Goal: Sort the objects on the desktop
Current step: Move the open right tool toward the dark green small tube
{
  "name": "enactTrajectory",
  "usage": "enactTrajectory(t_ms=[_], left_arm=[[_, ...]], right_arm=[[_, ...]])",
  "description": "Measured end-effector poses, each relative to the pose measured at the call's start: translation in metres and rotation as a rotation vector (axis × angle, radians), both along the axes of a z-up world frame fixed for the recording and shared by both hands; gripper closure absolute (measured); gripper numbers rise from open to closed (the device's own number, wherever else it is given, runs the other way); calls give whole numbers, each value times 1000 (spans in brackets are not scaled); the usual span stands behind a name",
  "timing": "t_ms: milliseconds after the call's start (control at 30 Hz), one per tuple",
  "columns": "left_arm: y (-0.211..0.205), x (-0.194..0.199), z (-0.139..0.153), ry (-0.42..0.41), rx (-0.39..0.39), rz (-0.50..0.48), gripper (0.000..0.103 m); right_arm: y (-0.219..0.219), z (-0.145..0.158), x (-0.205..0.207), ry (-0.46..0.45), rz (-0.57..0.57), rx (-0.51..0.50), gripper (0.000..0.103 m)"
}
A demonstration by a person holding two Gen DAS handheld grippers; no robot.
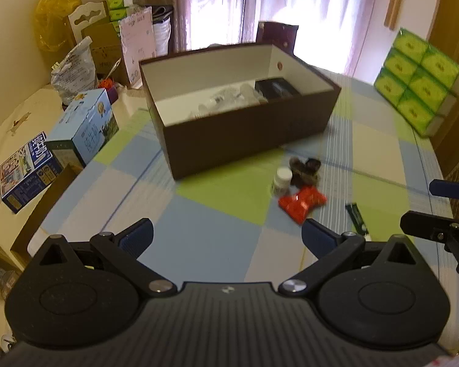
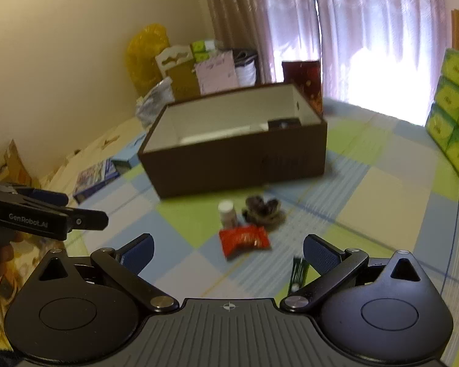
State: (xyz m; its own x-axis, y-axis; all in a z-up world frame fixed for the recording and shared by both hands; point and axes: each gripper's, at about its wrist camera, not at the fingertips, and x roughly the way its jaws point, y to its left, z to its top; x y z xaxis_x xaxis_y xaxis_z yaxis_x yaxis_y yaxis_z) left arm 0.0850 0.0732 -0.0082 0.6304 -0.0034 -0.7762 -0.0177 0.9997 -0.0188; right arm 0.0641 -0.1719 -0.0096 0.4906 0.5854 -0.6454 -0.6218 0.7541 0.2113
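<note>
Four loose items clustered on tabletop (image 2: 382, 189) before brown box (image 2: 235, 165), left to right: white bottle (image 2: 227, 212), red packet (image 2: 244, 240), dark furry thing (image 2: 263, 211), green stick (image 2: 298, 270).

Left gripper (image 1: 226, 235) jaws spread, empty. Right gripper (image 2: 228, 250) jaws spread, empty.

Risks: bottle topples if nudged; packet slips; crowding means grabbing two.

Red packet (image 2: 244, 240), bottle (image 2: 227, 212) before box (image 2: 235, 165)
</note>
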Motion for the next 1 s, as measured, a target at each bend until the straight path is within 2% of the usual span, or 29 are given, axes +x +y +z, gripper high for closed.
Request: enactTrajectory(t_ms=[200,533,833,1000], left_arm=[[-6,-7,-15,50,-8,-4,2],[-9,-11,-21,66,-2,-23,2],[-9,-8,-26,59,9,-47,2],[-3,-1,-29,63,20,-44,2]], right_arm=[[-2,-17,-12,44,26,-31,2],[2,-33,-22,68,50,-83,2],[5,-35,-13,57,-44,-156,2],[3,-39,-6,75,-80,-158,2]])
